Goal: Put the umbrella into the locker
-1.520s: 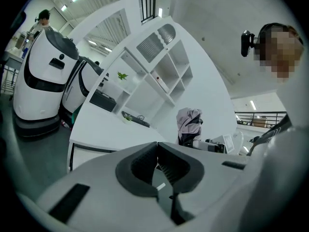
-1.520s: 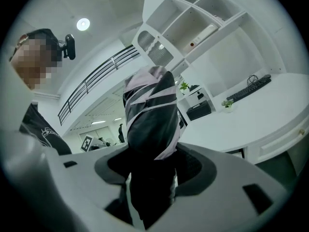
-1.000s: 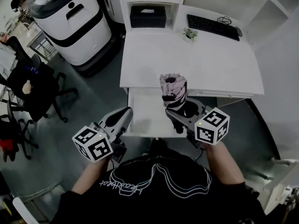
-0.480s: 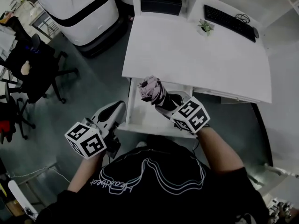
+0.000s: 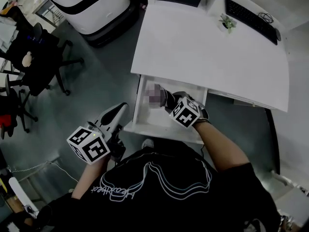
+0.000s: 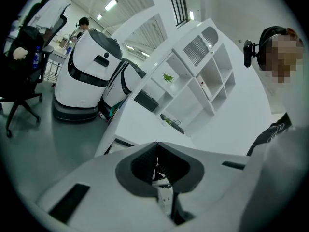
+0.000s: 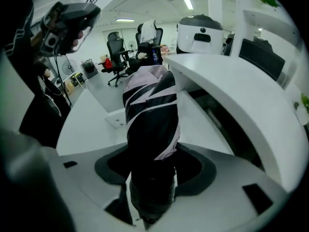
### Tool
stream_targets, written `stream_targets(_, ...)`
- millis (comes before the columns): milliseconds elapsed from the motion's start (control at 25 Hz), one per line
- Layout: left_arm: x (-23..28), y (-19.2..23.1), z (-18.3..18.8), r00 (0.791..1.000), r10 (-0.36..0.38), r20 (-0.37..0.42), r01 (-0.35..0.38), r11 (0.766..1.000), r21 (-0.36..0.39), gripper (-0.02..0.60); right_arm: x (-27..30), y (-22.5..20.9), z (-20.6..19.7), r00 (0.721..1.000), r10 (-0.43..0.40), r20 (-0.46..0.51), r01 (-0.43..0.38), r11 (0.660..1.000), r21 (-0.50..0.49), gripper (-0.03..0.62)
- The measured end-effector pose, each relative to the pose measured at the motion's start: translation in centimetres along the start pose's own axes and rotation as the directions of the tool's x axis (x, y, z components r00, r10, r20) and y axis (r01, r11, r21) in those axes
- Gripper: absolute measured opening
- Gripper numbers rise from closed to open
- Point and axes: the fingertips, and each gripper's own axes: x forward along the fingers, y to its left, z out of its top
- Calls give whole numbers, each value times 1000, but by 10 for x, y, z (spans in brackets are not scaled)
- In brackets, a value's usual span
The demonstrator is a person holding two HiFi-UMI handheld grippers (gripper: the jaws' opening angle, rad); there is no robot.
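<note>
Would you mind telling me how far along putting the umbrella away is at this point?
Done: the drawer under the desk stands open, and the folded umbrella is picked up. In hand: the right gripper grips the umbrella over the drawer. Remaining: lay it inside, let go, and probably shut the drawer. The left gripper is shut and empty beside it.

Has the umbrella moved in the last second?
Yes. In the head view, the umbrella has sunk from across the desk's front edge down to the open drawer below it.
</note>
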Motion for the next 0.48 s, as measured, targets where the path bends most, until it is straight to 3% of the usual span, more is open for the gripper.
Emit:
stream_targets(200, 0, 18, -3, 999, 43, 4, -42, 999, -27, 6, 50, -6, -30, 993, 2, -121, -6, 999, -34, 244)
stream_targets(480, 2, 26, -9, 998, 63, -2, -63, 997, -48, 6, 89, -11, -53, 980, -18, -200, 14, 1000, -19, 245)
